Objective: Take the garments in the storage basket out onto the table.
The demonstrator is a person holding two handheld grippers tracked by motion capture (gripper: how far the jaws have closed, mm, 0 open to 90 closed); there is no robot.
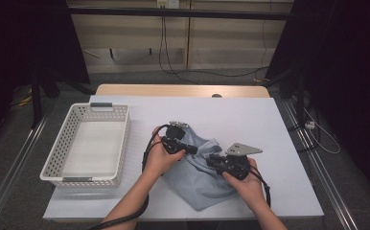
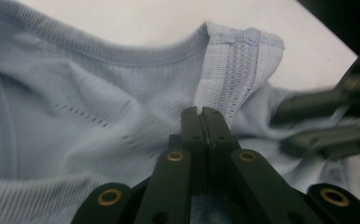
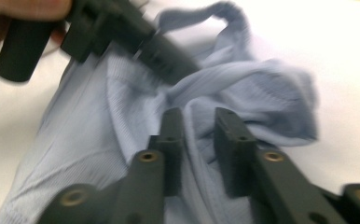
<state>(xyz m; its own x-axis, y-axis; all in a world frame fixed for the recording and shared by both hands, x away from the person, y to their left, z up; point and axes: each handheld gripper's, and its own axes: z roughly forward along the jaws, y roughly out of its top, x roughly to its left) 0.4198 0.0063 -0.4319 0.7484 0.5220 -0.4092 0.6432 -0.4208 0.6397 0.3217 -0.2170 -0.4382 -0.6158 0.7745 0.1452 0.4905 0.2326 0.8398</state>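
So the worktop (image 1: 250, 120) has a pale cover over it, and off on its left side sits a white perforated basket (image 1: 85, 143), well apart from the action. Near the middle, towards the near edge, there's a light blue garment (image 1: 200, 179) lying bunched up, with a ribbed strap (image 2: 231, 65) poking up at its far end.

Both forearms come in from the near edge and angle inward so the hands almost meet over the cloth. The left hand (image 1: 160, 158) wraps round its tool with the wrist bent to the right, so the left hand-held gripper (image 1: 191, 149) points right and slightly down at the bunched top of the garment. In the left gripper view its jaws are pressed together, clenched on a fold just under the strap.

The right hand (image 1: 244, 181) sits nearer, knuckles up, aiming the right hand-held gripper (image 1: 211, 160) left and away towards the other one. Its jaws stand a little apart, with a ridge of the fabric running between them, and I can't tell if the pads are actually pinching it.
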